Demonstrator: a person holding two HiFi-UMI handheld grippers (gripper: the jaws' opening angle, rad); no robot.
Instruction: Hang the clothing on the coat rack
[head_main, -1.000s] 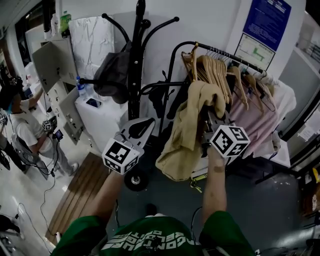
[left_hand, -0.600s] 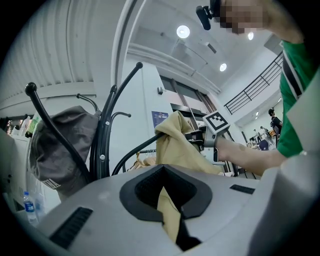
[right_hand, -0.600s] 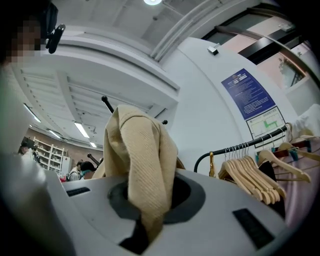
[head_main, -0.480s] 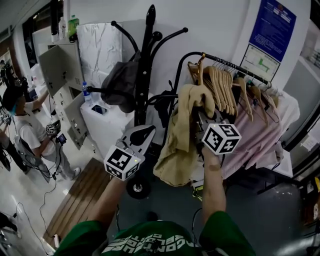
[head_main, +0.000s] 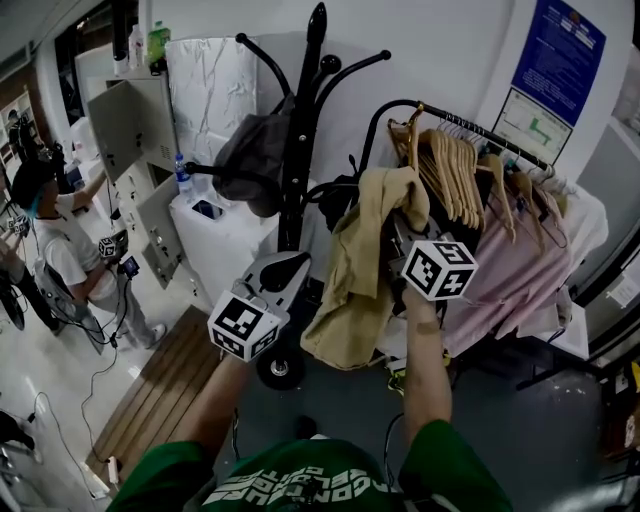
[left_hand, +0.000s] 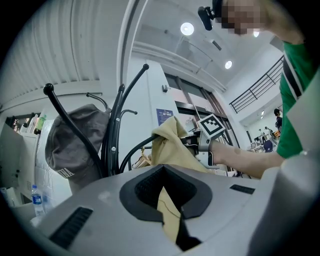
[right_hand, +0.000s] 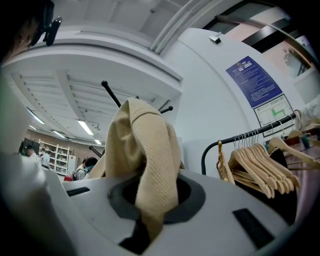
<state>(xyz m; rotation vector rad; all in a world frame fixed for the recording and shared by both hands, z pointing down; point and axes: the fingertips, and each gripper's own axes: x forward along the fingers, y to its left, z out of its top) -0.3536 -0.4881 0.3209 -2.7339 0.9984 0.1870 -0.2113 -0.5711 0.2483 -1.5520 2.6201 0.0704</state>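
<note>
Cloth was the thing to watch. Our right claw (head_main: 408, 235) was shut tight on the top of the tan clothing (head_main: 350, 285). The rest of it hung down below the claw in a long fold.

A moment before, this claw was closer to the wooden hangers (head_main: 455, 170) on its right. By now we had carried it to the left. The black coat rack (head_main: 300, 160) stood nearer, just left of the claw and a bit beyond it. The tan clothing was not on any hook yet, and as far as we could see it did not touch the rack.

Our left claw (head_main: 285, 268) had hardly moved. It sat low, down and to the left of the right claw, near the pole of the rack. Its jaws were only a little way apart, and we saw nothing held in them. The tan clothing showed through the gap, farther off.

A grey bundle (head_main: 248, 150) already hung on a hook to the left of the right claw. We thought the move meant the hanging part was close. Next, the tan clothing would need lifting to a free hook above the claw.
</note>
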